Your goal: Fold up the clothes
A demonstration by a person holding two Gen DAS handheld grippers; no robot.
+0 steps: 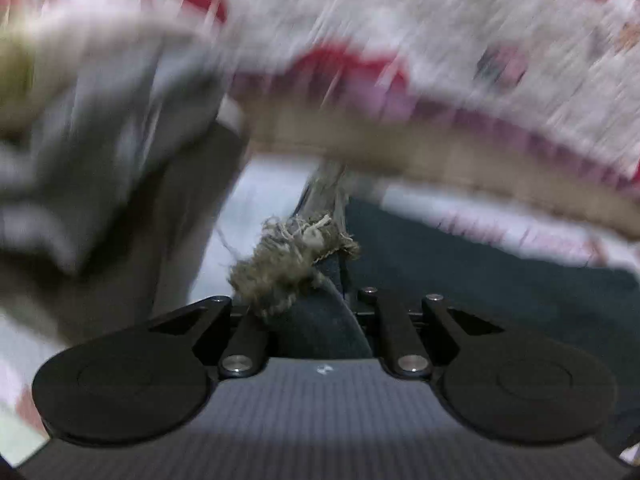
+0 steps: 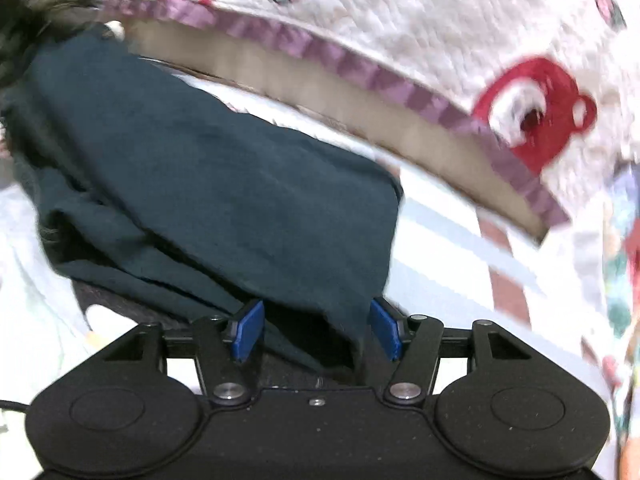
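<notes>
White bedding [image 2: 440, 240] underlies dark garment [image 2: 224, 184]; right gripper [image 2: 316, 330] gapes around it, left gripper [image 1: 316, 312] state unclear.

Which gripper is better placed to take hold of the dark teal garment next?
Probably the right gripper: its blue pads stand apart with the teal garment between them. The left view is blurred.

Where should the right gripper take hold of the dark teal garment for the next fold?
Probably the near corner of the dark teal garment, where its edge already lies between the open right gripper. Come straight forward from the near side: the cloth narrows to a single flap there, while farther left it looks bunched in folds.
</notes>
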